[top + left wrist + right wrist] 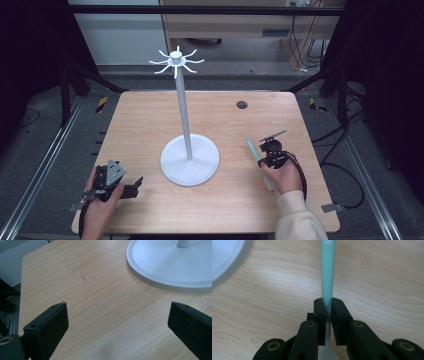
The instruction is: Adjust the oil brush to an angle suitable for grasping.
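While the right gripper [327,305] has its jaws clamped on a teal-handled utensil [327,270] (its working end is hidden), the handle juts out over the wooden worktop [235,200], right of the white hook stand [189,159]. Nearer the stand's left side, the left gripper [117,315] rests with jaws wide apart, holding nothing.

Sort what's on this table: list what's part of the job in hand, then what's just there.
In the job:
- right gripper, jaws shut on the teal-handled utensil
- white hook stand, probably where it will hang

Just there:
- left gripper, jaws open, holding nothing
- dark round hole in the wooden table
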The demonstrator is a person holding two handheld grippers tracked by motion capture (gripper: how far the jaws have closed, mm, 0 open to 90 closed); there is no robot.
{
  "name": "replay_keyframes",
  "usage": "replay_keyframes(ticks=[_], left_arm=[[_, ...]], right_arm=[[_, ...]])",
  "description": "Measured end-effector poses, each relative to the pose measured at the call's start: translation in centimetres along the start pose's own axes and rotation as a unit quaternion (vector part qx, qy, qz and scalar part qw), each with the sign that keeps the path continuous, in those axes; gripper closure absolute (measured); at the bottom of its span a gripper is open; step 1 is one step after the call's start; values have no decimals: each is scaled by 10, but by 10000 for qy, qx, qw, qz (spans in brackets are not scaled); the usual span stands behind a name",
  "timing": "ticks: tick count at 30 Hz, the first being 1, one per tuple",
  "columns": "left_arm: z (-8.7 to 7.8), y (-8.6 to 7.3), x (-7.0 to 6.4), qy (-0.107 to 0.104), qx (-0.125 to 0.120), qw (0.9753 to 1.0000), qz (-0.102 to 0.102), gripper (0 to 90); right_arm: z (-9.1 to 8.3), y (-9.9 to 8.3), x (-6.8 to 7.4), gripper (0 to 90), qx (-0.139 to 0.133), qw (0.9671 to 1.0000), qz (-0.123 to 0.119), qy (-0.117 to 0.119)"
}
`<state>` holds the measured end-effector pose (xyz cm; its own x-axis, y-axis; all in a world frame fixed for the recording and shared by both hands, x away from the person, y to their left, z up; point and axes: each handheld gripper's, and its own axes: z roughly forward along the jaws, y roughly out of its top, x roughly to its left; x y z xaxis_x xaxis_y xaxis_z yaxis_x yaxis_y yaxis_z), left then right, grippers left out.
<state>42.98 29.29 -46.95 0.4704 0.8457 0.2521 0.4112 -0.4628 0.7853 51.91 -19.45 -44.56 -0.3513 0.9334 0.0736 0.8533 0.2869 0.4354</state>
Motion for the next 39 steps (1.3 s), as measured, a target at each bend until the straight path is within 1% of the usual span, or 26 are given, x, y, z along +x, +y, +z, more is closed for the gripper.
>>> replay_keyframes(ticks=[1,2,3,5,6,7,8,10,12,14,15,16,17,19,22,23,24,25,27,31,32,33,34,36,37,39], left_arm=[[0,0,0,3,4,10000,-5,27],[0,0,0,3,4,10000,-5,27],[0,-1,0,17,4,10000,-15,27],[0,-1,1,47,-8,10000,6,27],[-1,-1,1,49,-48,10000,-9,28],[-1,-1,1,49,-48,10000,-9,27],[-2,0,2,81,-88,9999,16,27],[-3,0,1,73,-84,9999,0,27],[-3,-1,1,77,-69,9999,-18,27],[-2,0,2,69,-76,9999,-19,27],[-2,0,2,77,-94,9999,-31,27],[-2,0,2,77,-94,9999,-31,27],[-2,1,2,54,-109,9999,-21,27],[-2,1,2,51,-122,9999,-23,27],[-3,1,4,38,-153,9999,-57,27],[-3,1,4,38,-153,9999,-57,27],[-2,1,5,35,-123,9999,-41,27],[-2,1,4,28,-123,9999,-43,28],[-2,2,4,26,-138,9999,-42,27],[-2,1,5,25,-119,9999,-41,28],[-2,1,5,25,-119,9999,-41,28],[-2,1,5,35,-142,9999,-59,27],[-2,1,5,37,-142,9999,-64,27],[-2,1,5,42,-140,9999,-71,27],[-2,1,5,42,-140,9999,-71,27],[-1,1,4,32,-128,9999,-51,28]], right_arm=[[-4,2,0,827,-75,10000,-26,16],[-4,2,0,827,-75,10000,-26,16],[-15,7,0,827,-290,9995,-72,70],[-27,15,0,827,-487,9987,-67,125],[-36,22,0,827,-639,9978,-107,149],[-36,22,0,827,-639,9978,-107,149],[-51,35,0,827,-915,9955,-135,208],[-64,47,0,827,-1139,9931,-145,230],[-77,55,1,827,-1450,9888,-113,327],[-91,58,3,827,-1960,9790,-158,544],[-95,59,5,827,-2134,9744,-213,673],[-95,59,5,827,-2134,9744,-213,673],[-100,59,11,827,-2350,9688,-411,678],[-103,58,16,827,-2462,9656,-471,695],[-108,55,25,827,-2682,9584,-524,823],[-108,55,25,827,-2682,9584,-524,823],[-114,53,30,827,-2814,9538,-555,897],[-116,52,33,827,-2849,9523,-584,926],[-121,51,37,827,-2942,9493,-639,903],[-130,50,44,827,-3132,9419,-739,959],[-130,50,44,827,-3132,9419,-739,959],[-135,49,48,827,-3234,9377,-783,1003],[-137,49,49,827,-3251,9369,-809,1000],[-141,48,51,827,-3318,9337,-841,1050],[-141,48,51,827,-3318,9337,-841,1050],[-146,47,54,827,-3367,9313,-908,1050]])
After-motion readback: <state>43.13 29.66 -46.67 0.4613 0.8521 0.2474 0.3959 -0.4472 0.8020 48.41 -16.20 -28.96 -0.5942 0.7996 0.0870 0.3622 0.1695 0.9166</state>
